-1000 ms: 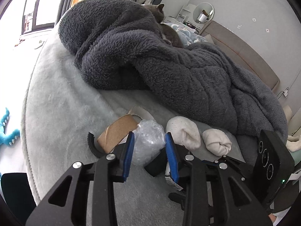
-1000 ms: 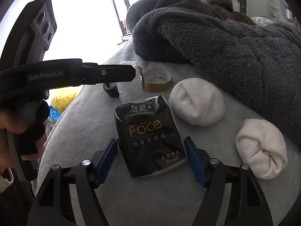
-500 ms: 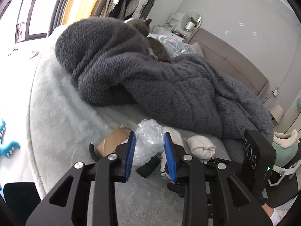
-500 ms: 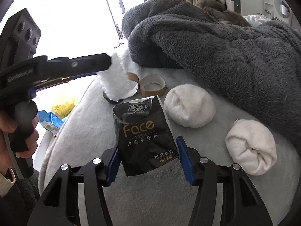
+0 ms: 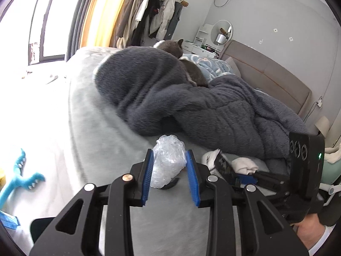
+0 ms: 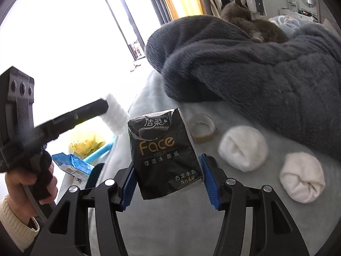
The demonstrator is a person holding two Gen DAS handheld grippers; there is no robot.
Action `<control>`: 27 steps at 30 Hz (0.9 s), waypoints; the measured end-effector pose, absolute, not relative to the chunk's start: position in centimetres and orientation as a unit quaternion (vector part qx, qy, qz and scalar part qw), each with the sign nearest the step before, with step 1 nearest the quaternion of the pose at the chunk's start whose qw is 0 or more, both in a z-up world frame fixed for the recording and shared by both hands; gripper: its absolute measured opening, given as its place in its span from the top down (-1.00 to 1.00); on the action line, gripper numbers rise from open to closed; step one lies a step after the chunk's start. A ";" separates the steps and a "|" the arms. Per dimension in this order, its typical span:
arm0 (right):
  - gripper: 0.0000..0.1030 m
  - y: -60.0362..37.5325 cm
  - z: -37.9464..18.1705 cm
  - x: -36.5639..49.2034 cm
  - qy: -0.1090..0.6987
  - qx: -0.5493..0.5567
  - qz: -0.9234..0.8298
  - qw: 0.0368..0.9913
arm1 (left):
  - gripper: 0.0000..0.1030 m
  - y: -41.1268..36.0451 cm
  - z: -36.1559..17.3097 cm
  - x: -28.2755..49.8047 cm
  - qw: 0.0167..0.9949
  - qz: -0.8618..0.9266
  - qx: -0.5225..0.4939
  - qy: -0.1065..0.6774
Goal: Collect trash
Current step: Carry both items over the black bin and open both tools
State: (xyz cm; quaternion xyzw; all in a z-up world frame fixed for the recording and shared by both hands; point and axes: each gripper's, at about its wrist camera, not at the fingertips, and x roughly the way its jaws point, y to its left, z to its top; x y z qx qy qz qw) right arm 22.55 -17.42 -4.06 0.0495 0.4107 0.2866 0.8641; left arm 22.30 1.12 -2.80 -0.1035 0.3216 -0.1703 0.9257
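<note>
Your left gripper (image 5: 169,176) clamps a crumpled clear plastic wad (image 5: 167,162) between its blue pads (image 5: 147,176), above the pale grey bedspread (image 5: 102,132). A dark fleece blanket (image 5: 191,106) lies heaped just beyond.

Bubble wrap wad (image 5: 168,160): clear crinkled plastic, glossy. Tissue packet (image 6: 166,155): black plastic film, smooth, slight sheen, gold print. Bed (image 5: 102,136): pale grey short-pile cloth, matt. On the bed: blanket (image 5: 191,106), dark grey deep fleece, rough; sock balls (image 6: 243,147), cream knit cloth, matt; tape roll (image 6: 202,128), brown cardboard core. Left gripper (image 5: 169,179) fingers (image 5: 147,177): ribbed blue rubber-like pads on matt black plastic, metal rivets.
</note>
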 end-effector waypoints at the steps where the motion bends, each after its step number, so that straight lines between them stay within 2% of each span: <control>1: -0.11 -16.9 -3.8 22.5 0.409 0.050 0.289 0.864 | 0.36 1.5 -2.8 22.1 0.927 -0.166 -0.097 0.321; 10: -0.11 -11.6 -3.6 23.0 0.407 0.040 0.314 0.857 | 0.35 5.6 -3.9 21.1 0.926 -0.121 -0.049 0.354; 27: -0.11 -0.6 -2.7 21.2 0.398 0.020 0.370 0.840 | 0.35 14.5 -9.5 18.6 0.884 -0.079 -0.071 0.455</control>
